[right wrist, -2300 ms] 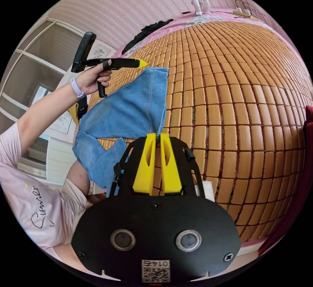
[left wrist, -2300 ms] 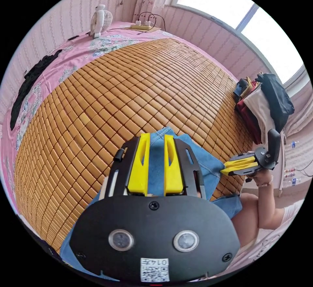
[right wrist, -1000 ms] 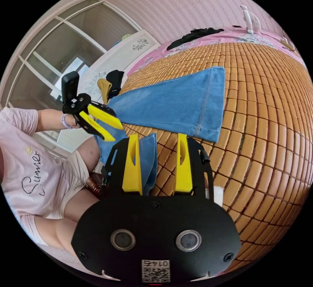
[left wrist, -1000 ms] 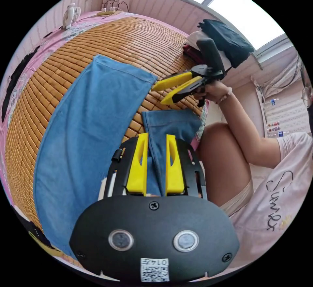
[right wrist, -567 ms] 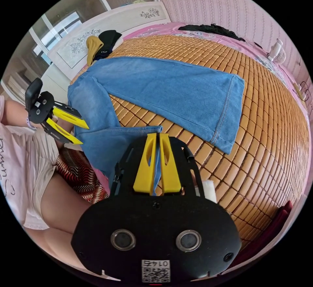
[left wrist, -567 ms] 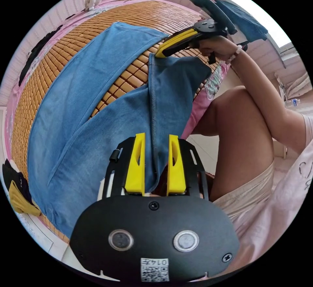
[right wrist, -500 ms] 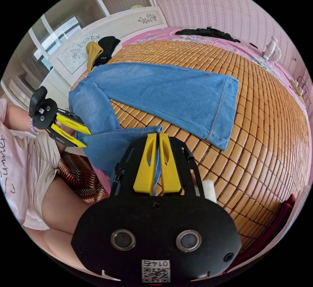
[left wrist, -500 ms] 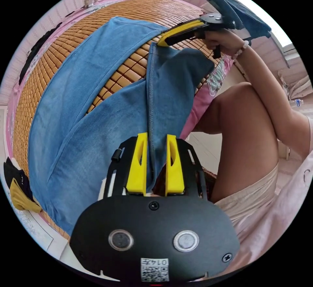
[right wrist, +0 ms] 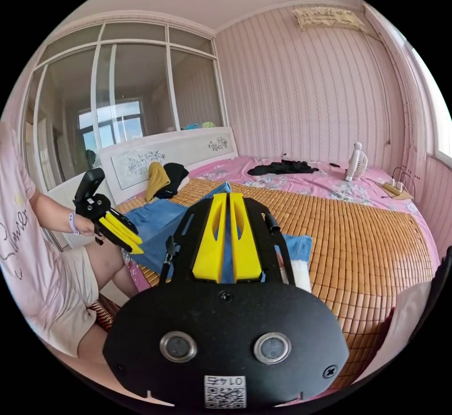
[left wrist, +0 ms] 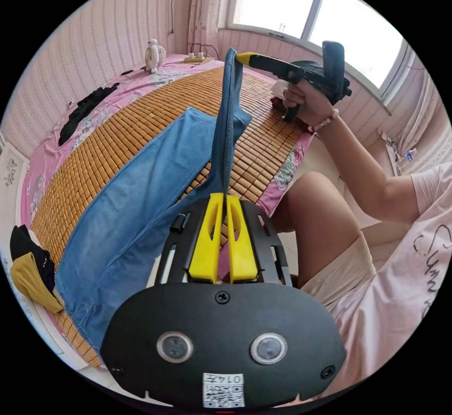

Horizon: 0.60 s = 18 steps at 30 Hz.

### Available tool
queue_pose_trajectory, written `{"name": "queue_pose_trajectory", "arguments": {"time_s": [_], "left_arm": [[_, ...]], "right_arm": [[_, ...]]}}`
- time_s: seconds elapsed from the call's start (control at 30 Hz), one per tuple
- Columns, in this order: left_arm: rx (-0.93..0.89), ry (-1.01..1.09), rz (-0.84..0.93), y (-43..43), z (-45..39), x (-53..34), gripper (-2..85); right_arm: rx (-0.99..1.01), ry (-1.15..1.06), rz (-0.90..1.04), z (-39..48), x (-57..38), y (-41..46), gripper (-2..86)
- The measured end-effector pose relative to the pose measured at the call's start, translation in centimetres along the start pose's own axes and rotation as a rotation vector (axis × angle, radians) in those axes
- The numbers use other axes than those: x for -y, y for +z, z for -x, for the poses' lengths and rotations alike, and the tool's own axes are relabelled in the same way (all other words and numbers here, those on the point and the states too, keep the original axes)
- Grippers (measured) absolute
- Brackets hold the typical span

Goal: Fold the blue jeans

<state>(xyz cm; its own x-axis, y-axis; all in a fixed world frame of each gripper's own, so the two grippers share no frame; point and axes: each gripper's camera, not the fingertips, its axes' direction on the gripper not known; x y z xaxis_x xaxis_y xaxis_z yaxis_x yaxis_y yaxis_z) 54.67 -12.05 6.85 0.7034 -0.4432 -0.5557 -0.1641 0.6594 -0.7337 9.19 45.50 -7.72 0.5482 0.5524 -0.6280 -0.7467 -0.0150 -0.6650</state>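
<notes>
My left gripper (left wrist: pixel 223 200) has its yellow jaws together, pinching the edge of one leg of the blue jeans (left wrist: pixel 141 198). My right gripper (left wrist: pixel 242 58) is clamped on the same leg's hem, held up above the bamboo mat (left wrist: pixel 127 123), so the denim hangs taut between both tools. The other leg lies flat along the mat on the bed. In the right gripper view, denim shows between my closed jaws. A small white fan (left wrist: pixel 153 55) stands by the wall.
</notes>
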Motion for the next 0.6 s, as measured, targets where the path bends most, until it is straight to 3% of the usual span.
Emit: {"name": "queue_pose_trajectory", "arguments": {"time_s": [0.13,0.27,0.33,0.4,0.6], "left_arm": [[-0.010,0.010,-0.093,-3.8,-0.7,-3.5,-0.7],[-0.251,-0.049,-0.050,-1.4,-0.6,-7.3,0.6],[-0.349,-0.107,-0.033,-0.9,-0.1,-9.0,0.6],[-0.391,-0.140,-0.049,-1.7,0.7,-10.6,0.1],[-0.295,-0.307,-0.086,-7.4,7.3,-16.5,-0.6]], "right_arm": [[-0.054,0.071,0.117,1.2,-3.5,-4.3,0.5],[-0.155,0.295,0.361,0.6,-11.3,-5.6,0.5],[-0.169,0.508,0.437,0.2,-16.1,-6.0,0.5],[-0.237,0.614,0.436,1.0,-18.3,-6.4,0.5],[-0.355,0.793,0.387,2.8,-19.4,-7.9,1.9]]}}
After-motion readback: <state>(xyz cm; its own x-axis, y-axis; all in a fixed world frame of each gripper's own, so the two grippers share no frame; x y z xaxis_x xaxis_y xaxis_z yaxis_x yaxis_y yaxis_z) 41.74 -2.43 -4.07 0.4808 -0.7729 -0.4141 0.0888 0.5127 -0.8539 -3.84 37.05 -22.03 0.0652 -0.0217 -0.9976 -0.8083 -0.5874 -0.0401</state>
